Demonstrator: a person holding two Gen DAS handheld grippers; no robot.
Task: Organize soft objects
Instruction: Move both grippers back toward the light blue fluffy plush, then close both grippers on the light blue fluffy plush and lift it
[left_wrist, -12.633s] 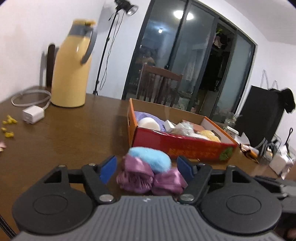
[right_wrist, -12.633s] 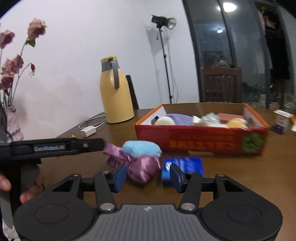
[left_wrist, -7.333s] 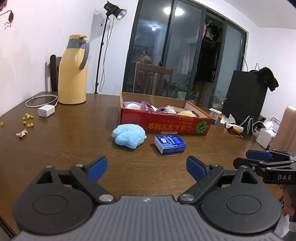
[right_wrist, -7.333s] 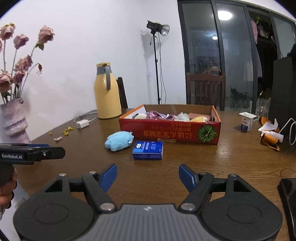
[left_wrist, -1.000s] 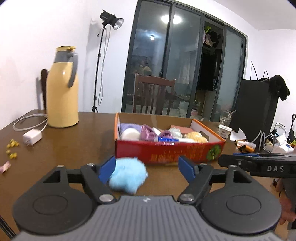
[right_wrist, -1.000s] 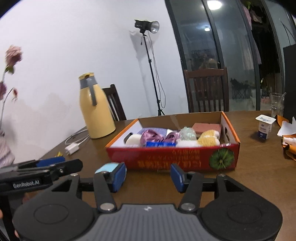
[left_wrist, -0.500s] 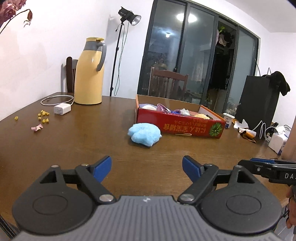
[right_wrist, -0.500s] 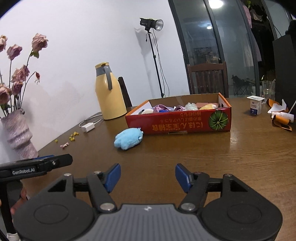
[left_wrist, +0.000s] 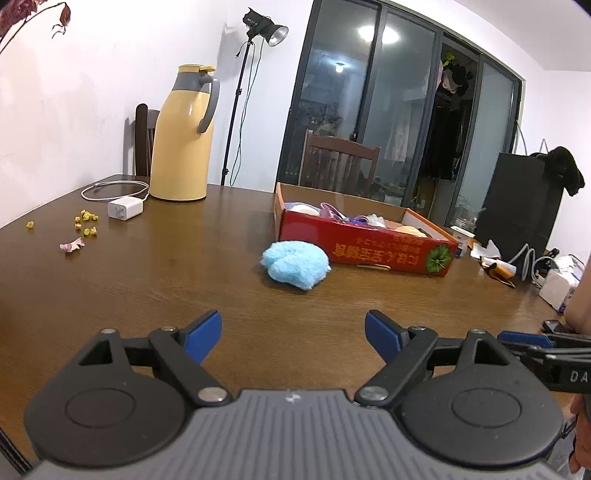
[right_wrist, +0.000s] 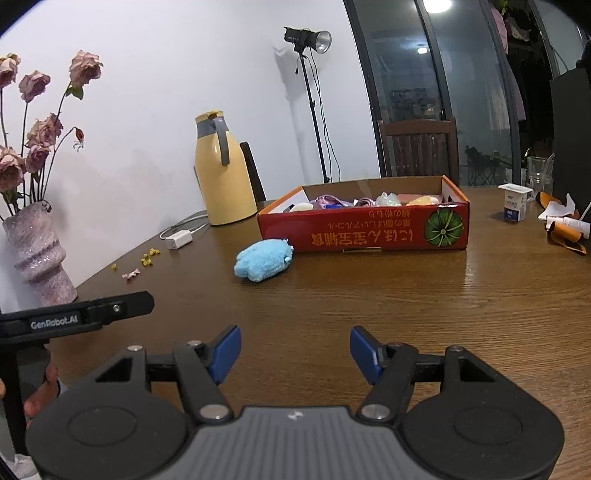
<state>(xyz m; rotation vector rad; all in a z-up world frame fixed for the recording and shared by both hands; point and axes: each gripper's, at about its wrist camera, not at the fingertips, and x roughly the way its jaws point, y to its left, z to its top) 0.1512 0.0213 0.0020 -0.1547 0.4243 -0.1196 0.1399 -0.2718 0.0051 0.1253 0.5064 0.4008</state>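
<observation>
Compared with the view a second earlier, the fluffy light-blue plush toy (left_wrist: 295, 268) is no longer seen between the blue pads; it is now seen lying on the dark brown wooden table (left_wrist: 155, 280), in the middle of the left wrist frame, just beside the near left corner of the red cardboard box (left_wrist: 364, 250). Whether it touches the box cannot be told. The blue packet seen on the table earlier is no longer there.

The left gripper (left_wrist: 293, 332) is seen with its jaws standing wide apart, nothing between them. The right gripper (right_wrist: 295, 349) is likewise spread, at a moderate width, and empty.

The box is shallow and rectangular, with glossy printed sides, and is filled with a white rounded piece, purple satin cloth and yellowish soft items. At upper left a smooth yellow thermos jug (left_wrist: 184, 136) with a grey handle is seen.
</observation>
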